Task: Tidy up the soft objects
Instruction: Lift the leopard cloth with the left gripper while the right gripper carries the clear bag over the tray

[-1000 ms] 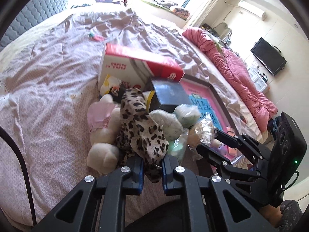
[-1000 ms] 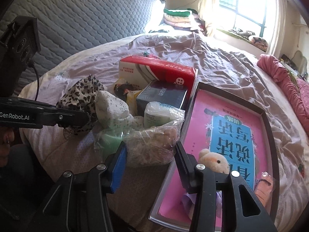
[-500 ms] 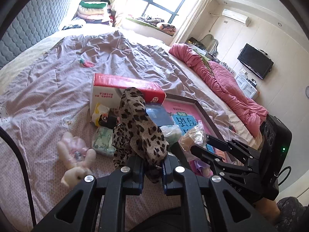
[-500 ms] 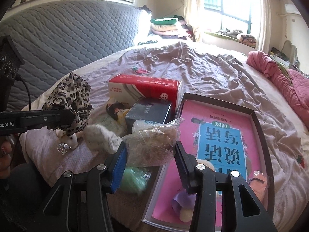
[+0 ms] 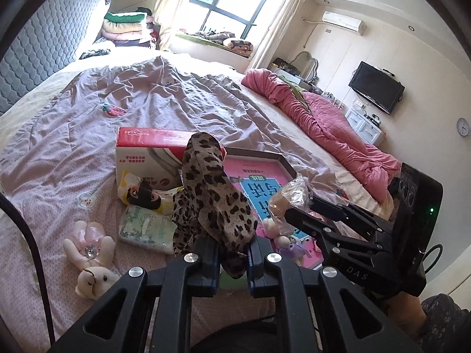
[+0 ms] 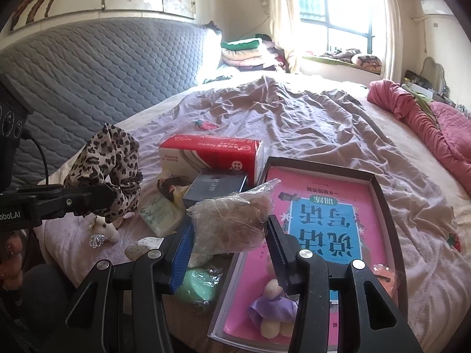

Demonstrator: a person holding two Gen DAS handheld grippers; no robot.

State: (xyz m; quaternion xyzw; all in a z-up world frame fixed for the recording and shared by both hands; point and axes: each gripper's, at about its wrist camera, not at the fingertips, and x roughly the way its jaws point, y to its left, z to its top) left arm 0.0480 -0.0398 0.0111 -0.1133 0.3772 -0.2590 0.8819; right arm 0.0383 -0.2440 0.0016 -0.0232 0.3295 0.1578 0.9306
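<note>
My left fingers (image 5: pixel 232 260) are pinched tight on a leopard-print scrunchie (image 5: pixel 210 194), which stands above the bed (image 5: pixel 176 100). My right fingers (image 6: pixel 228 251), partly spread, clamp a clear plastic bag (image 6: pixel 232 220) holding something brown and fluffy, hanging over the near left rim of the open box (image 6: pixel 379 194) at about one o'clock in the right view. To do this well, I judge I should carry both over the box, lower them inside, then let go. The red tissue pack (image 6: pixel 209 154) and the box's blue panel bear Chinese writing; my left tool reads "obot.AI".
</note>
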